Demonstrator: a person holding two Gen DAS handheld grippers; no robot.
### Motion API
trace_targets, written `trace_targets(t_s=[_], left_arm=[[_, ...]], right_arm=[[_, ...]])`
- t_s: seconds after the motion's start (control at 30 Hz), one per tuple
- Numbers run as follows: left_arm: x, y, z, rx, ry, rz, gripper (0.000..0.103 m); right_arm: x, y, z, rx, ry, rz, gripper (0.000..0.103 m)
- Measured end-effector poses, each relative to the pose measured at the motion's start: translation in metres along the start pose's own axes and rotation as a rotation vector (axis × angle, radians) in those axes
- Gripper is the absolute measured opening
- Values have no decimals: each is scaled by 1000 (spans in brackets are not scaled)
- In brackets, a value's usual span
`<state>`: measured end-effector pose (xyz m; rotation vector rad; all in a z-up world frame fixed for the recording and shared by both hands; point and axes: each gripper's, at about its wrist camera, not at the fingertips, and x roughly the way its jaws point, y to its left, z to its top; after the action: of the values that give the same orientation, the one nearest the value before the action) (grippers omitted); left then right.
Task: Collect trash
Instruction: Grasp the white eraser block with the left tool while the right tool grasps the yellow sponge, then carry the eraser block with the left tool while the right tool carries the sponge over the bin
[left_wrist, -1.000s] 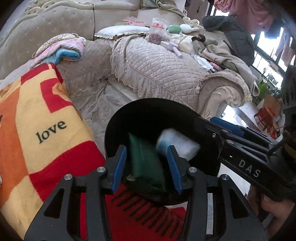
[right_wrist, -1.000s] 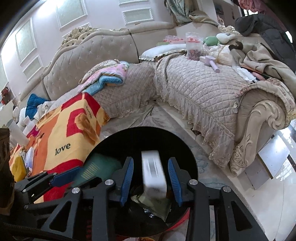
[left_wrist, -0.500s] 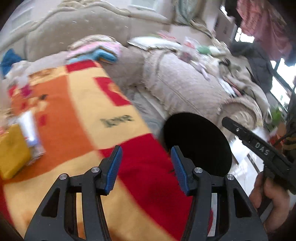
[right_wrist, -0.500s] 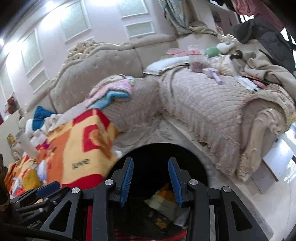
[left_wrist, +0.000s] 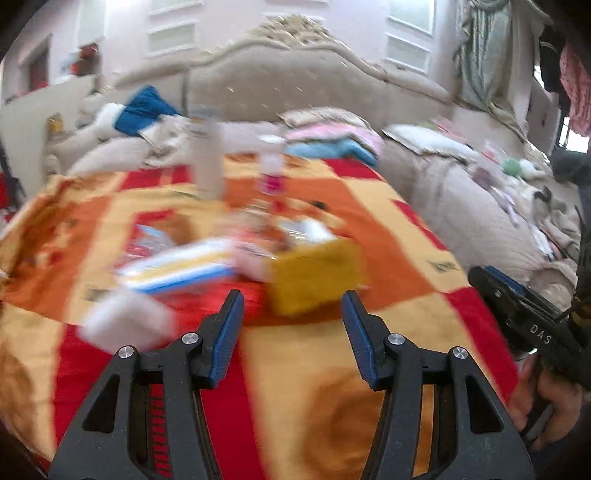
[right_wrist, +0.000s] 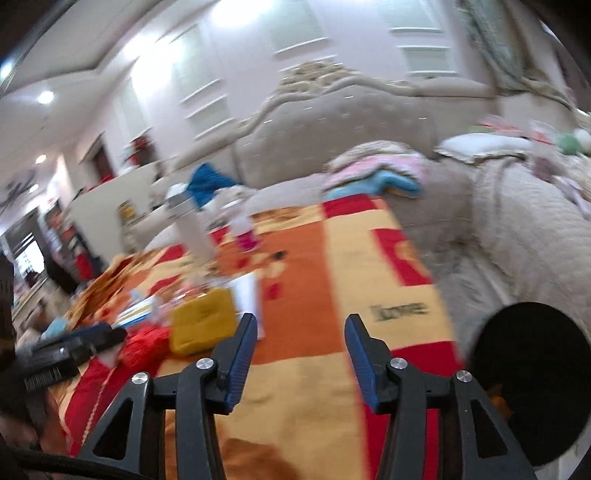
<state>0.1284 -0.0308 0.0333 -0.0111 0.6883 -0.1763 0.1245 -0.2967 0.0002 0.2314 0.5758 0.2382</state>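
Two grippers, left (left_wrist: 291, 321) and right (right_wrist: 300, 345), jaws spread and empty, face litter heaped around a yellow box (left_wrist: 316, 275) on the blanket (left_wrist: 402, 251); the bin (right_wrist: 532, 384) stands right of the box. Risk: crowding invites pinching neighbours or blanket; blur obscures detail.

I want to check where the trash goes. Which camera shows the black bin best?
The right wrist view: the black bin sits at its lower right edge, beside the blanket, its round dark opening plainly visible despite blur. The left wrist view does not show it at all.
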Motion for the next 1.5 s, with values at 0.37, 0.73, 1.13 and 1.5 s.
trace_targets(t_s=[0.37,0.73,1.13,1.5], left_arm=[[13,145,-28,117,44,-17,78],[65,154,-32,209,147,-160,77],[23,141,-48,71,52,-175,39],[9,152,-65,-105,18,-126,38]], right_arm=[[30,15,-12,-41,100,18,58],[44,31,-17,-83,131,28,58],[95,70,-8,-16,136,137,72],[121,74,-7,-77,183,54,28]])
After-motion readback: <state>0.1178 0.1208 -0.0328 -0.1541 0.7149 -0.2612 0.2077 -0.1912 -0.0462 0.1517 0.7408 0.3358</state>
